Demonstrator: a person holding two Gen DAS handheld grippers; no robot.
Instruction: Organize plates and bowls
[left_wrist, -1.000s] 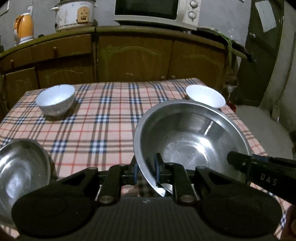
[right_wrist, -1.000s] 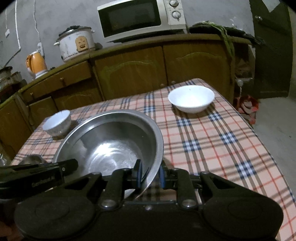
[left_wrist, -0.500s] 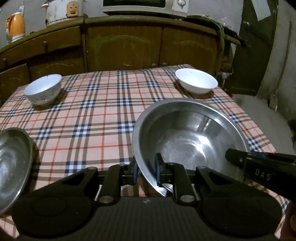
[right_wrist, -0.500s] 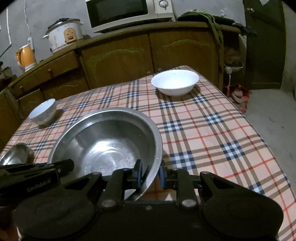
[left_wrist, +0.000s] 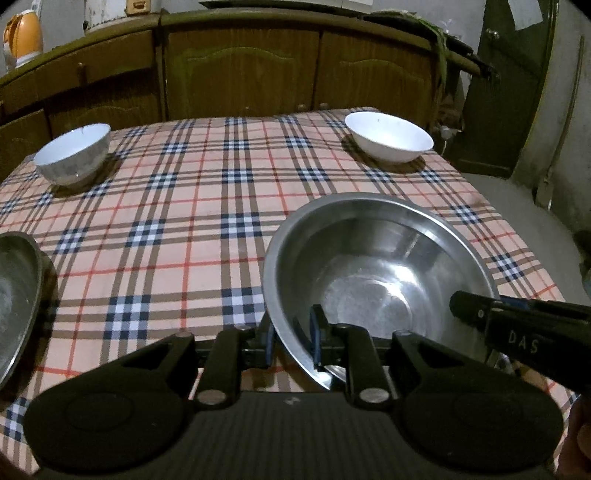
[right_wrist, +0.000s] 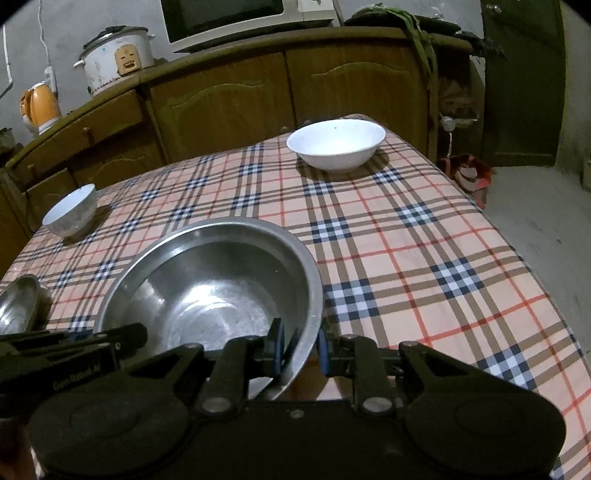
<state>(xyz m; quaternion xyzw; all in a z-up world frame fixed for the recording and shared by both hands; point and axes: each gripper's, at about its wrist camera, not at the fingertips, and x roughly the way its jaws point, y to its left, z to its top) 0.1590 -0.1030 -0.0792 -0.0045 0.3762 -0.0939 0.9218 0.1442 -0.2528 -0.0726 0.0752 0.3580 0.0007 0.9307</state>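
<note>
A large steel bowl (left_wrist: 373, 273) (right_wrist: 218, 280) hangs low over the near part of the plaid table (left_wrist: 207, 221) (right_wrist: 406, 240), gripped from both sides. My left gripper (left_wrist: 291, 341) is shut on its left rim, and my right gripper (right_wrist: 298, 349) is shut on its right rim. Each gripper's body shows in the other's view. A small white bowl (left_wrist: 72, 153) (right_wrist: 70, 216) stands at the far left. A wide white bowl (left_wrist: 389, 136) (right_wrist: 336, 144) stands at the far right. A second steel dish (left_wrist: 14, 302) (right_wrist: 16, 306) lies at the near left edge.
Brown wooden cabinets (left_wrist: 240, 70) (right_wrist: 258, 99) run behind the table, with a rice cooker (right_wrist: 116, 59), an orange kettle (right_wrist: 38, 105) and a microwave (right_wrist: 229, 18) on top. A dark door (right_wrist: 524, 81) and bare floor (right_wrist: 546, 229) lie to the right.
Both grippers have sunk toward the table with the steel bowl held between them. The cabinets and white bowls have slid upward in both views.
</note>
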